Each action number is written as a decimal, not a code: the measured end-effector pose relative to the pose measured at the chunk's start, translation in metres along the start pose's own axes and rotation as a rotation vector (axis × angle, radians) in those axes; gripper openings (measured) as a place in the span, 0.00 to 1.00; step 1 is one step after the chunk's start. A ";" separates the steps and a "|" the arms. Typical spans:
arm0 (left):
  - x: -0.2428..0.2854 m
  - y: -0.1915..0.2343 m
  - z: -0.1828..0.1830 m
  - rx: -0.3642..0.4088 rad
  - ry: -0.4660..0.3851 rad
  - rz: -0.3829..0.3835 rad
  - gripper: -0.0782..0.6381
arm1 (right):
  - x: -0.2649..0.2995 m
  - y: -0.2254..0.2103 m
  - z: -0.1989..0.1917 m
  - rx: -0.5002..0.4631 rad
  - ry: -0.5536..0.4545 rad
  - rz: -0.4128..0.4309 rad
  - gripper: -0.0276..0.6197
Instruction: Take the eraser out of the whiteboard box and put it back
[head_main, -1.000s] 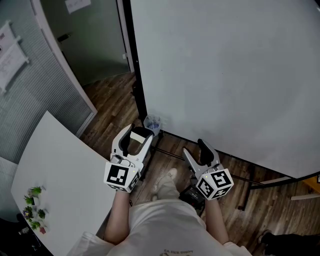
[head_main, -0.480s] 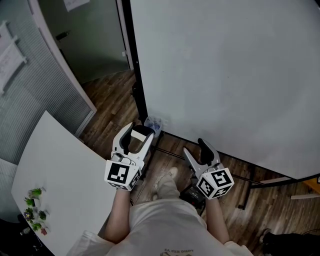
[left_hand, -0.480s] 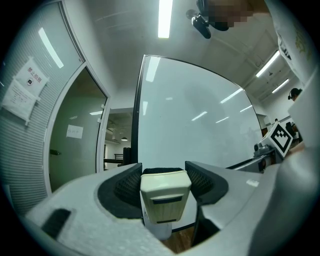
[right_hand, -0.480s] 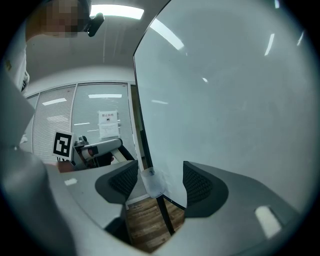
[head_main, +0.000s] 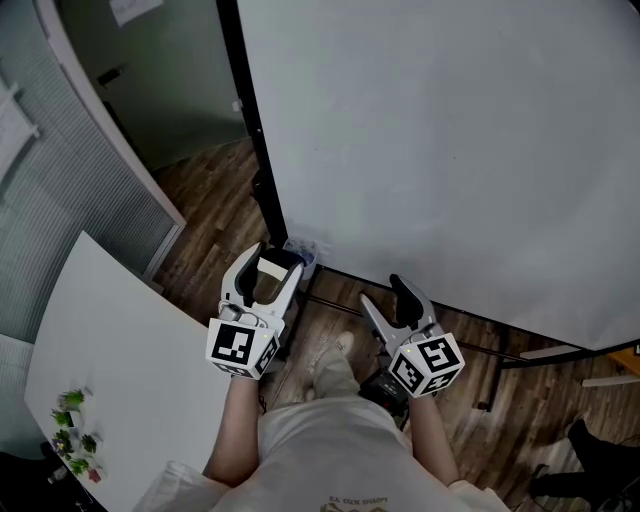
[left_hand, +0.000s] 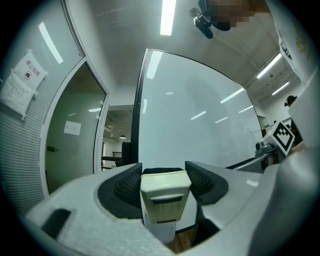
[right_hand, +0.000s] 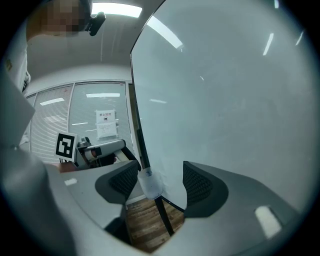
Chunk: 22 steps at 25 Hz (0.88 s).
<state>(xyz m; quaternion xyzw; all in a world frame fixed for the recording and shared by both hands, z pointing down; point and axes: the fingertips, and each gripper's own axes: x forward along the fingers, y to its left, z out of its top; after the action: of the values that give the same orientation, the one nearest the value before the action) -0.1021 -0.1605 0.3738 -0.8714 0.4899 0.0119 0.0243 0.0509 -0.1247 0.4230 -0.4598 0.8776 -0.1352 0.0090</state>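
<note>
My left gripper (head_main: 272, 258) is shut on the cream eraser (head_main: 271, 267), which sits upright between its dark pads (left_hand: 125, 185). In the left gripper view the eraser (left_hand: 165, 192) fills the gap of the left gripper (left_hand: 165, 175). The small clear whiteboard box (head_main: 301, 247) hangs at the whiteboard's (head_main: 450, 150) lower left corner, just ahead and right of the eraser. My right gripper (head_main: 384, 292) stands open and empty beside it. In the right gripper view the box (right_hand: 150, 184) shows beyond the open right gripper (right_hand: 160, 177).
A white table (head_main: 120, 360) lies at the left, with small green plant figures (head_main: 70, 420) near its corner. The whiteboard stand's black legs (head_main: 480, 350) cross the wooden floor. A glass partition and a doorway (head_main: 150, 90) are at the far left.
The left gripper, still holding the eraser, has edged forward toward the box at the board's corner. The right gripper has moved a little with it.
</note>
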 end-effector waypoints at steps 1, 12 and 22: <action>0.001 0.000 0.000 -0.001 0.000 -0.001 0.48 | 0.001 0.000 0.000 -0.002 0.001 0.001 0.49; 0.014 0.005 -0.005 -0.013 0.005 -0.012 0.48 | 0.005 -0.003 -0.005 -0.002 0.023 -0.008 0.49; 0.025 0.012 -0.018 -0.029 0.024 -0.012 0.48 | 0.016 -0.009 -0.009 0.008 0.036 -0.007 0.48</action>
<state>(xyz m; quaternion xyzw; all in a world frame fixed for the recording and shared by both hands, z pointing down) -0.0993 -0.1883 0.3902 -0.8745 0.4849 0.0084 0.0060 0.0477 -0.1400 0.4356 -0.4602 0.8756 -0.1469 -0.0056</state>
